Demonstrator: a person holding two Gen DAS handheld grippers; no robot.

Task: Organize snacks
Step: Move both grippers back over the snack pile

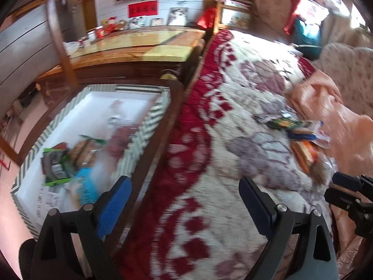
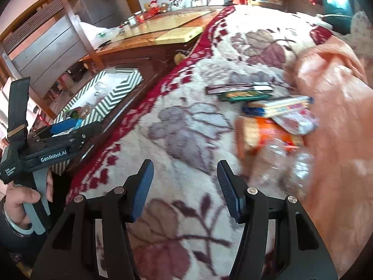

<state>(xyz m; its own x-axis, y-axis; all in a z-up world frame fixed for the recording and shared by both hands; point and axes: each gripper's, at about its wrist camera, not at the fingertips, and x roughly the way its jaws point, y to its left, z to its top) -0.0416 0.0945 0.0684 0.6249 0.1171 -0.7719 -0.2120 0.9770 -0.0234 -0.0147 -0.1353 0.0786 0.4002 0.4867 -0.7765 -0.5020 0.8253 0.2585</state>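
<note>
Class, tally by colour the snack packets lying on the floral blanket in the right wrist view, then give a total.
Maroon packet: 1
Green packet: 1
Blue-and-yellow packet: 1
White-pink packet: 1
Orange packet: 1
Clear packet: 1
Total: 6, though blur may hide more in the pile.

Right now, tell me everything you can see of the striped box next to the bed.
The striped box is a shallow, open rectangular box, apparently cardboard, with green-and-white zigzag walls and a plain white inside. It sits lidless and flat on a dark wooden surface beside the floral blanket. Several snack packets lie in its near end, among them a green one and a light blue one; blur hides their print. The far end shows bare white floor. Neither gripper touches it.
</note>
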